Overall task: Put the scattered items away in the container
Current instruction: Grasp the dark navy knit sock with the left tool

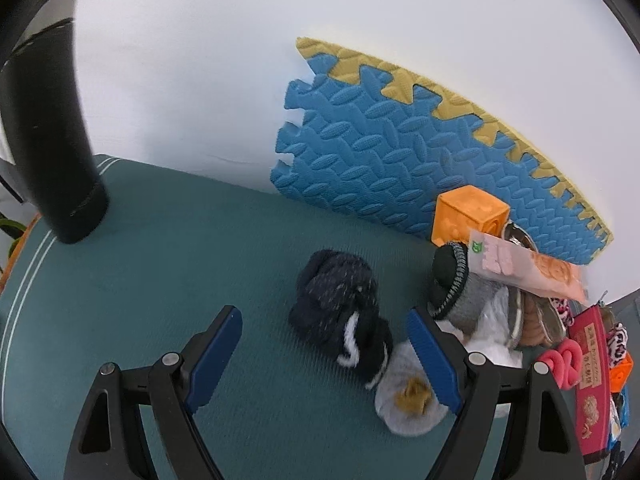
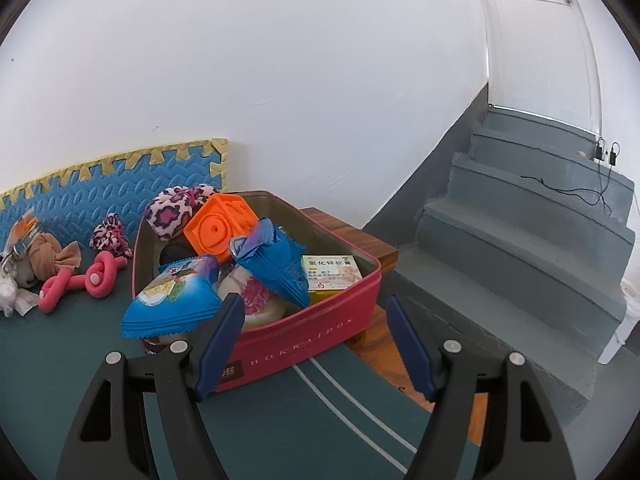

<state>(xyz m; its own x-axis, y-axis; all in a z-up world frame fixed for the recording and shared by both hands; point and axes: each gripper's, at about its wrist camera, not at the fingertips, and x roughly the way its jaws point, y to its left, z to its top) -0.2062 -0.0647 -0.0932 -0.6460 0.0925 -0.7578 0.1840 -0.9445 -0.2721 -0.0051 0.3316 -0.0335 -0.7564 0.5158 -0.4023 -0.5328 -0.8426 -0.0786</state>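
My left gripper is open over the green mat. A dark navy sock bundle lies just ahead, between the lines of its fingers and untouched. A light grey sock with a yellow-brown patch lies against the right finger. My right gripper is open and empty in front of the red tin. The tin holds an orange cube, two blue snack packets, a leopard-print bundle and a small box.
A grey-and-black sock, orange cube, pink snack packet, brown bundle and pink knot toy lie left of the tin. A blue foam mat leans on the wall. Black post far left; stairs right.
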